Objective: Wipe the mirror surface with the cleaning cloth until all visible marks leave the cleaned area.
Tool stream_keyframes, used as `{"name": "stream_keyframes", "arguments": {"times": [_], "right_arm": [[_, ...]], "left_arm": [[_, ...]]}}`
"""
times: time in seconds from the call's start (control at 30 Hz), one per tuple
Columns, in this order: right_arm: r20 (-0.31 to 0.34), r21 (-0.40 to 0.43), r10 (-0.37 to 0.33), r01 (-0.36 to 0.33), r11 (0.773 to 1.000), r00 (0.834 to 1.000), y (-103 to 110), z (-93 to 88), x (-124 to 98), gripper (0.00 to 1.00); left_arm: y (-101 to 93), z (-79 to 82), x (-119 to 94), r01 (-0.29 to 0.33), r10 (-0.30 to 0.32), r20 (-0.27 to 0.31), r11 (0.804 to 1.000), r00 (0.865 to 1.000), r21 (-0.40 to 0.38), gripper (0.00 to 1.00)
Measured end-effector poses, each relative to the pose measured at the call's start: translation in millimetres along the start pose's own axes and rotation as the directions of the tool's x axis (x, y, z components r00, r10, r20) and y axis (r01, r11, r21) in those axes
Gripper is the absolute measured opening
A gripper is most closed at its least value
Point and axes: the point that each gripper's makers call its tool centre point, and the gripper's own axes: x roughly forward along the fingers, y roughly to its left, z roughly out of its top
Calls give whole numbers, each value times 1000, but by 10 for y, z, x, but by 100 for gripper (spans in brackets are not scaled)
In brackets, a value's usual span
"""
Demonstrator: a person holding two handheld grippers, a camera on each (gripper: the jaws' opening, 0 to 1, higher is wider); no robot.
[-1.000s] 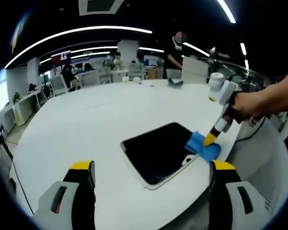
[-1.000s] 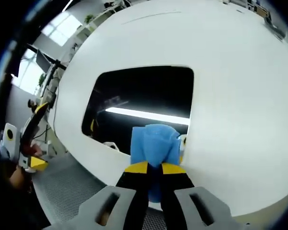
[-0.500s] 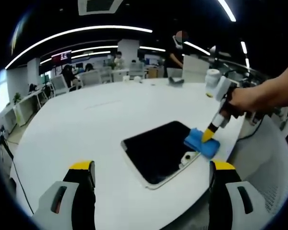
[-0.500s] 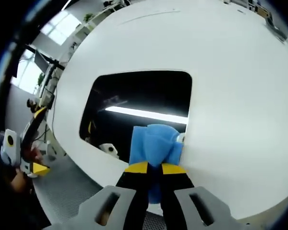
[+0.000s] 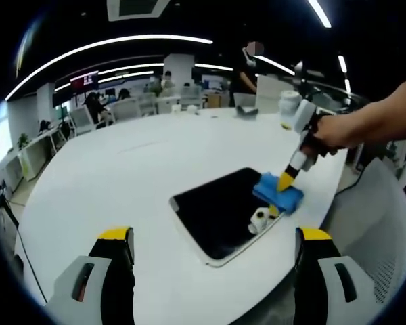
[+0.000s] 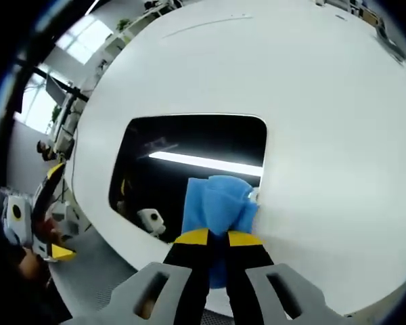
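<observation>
A dark rectangular mirror [image 5: 220,210] [image 6: 183,166] with rounded corners lies flat on the round white table [image 5: 122,176] [image 6: 325,122]. My right gripper [image 6: 216,237] [image 5: 284,181] is shut on a folded blue cleaning cloth [image 6: 216,203] [image 5: 277,193], which is pressed on the mirror's edge nearest that hand. The glass reflects a ceiling light strip and part of the gripper. My left gripper [image 5: 213,237] hovers open at the table's near edge, short of the mirror, with nothing between its yellow-tipped fingers [image 5: 115,235].
A person's bare forearm [image 5: 379,125] holds the right gripper. Behind the table are desks, chairs and people [image 5: 247,74]. The table's rim drops off to grey floor [image 6: 115,271], and the left gripper [image 6: 34,223] shows at the left of the right gripper view.
The right gripper has slid the blue cloth along the mirror's edge, away from the near corner and farther up the glass. The left gripper has stayed put.
</observation>
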Motion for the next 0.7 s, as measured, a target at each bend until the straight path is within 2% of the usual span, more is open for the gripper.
{"name": "stream_keyframes", "arguments": {"times": [0.3,0.43,0.7], "right_arm": [[3,-1,-7,7,1000,1000,-43,171,3,2],[2,-6,-11,11,1000,1000,-70,260,34,2],[3,-4,-16,16,1000,1000,-106,407,66,2]], "left_arm": [[31,-38,24,-12,12,-7,1000,1000,10,99],[74,-39,20,-36,36,1,999,999,35,99],[65,-81,42,-19,20,-10,999,1000,26,99]]}}
